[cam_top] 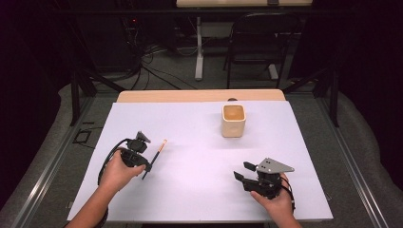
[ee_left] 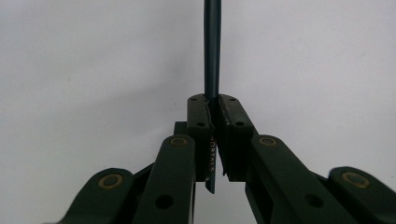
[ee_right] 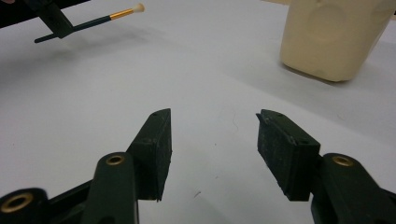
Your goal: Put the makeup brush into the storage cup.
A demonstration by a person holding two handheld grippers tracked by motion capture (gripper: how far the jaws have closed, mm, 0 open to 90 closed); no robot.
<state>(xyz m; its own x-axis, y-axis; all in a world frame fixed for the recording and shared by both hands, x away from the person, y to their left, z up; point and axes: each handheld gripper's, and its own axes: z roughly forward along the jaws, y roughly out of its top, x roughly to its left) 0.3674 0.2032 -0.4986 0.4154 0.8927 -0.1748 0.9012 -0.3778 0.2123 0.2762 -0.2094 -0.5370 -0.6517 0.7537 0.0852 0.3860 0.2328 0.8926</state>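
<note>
My left gripper point(cam_top: 148, 166) is shut on a dark green pencil point(cam_top: 156, 157) with a gold band and a pale tip, at the table's left. The left gripper view has the pencil point(ee_left: 212, 46) running straight up from between the pressed pads of that gripper point(ee_left: 213, 100). My right gripper point(cam_top: 242, 171) rests at the front right, open, with nothing between its jaws. Over the open right gripper point(ee_right: 212, 116) I see the pencil point(ee_right: 100, 21) at the upper left, held level above the table. A cream square cup point(cam_top: 234, 121) stands upright right of centre, towards the back, apart from both grippers.
A white sheet point(cam_top: 190, 190) covers the table, with a strip of bare wood point(cam_top: 199, 96) along the far edge. The cup point(ee_right: 331, 37) stands ahead and to the right of the right jaws. A folding chair point(cam_top: 261, 42) and cables lie beyond the table.
</note>
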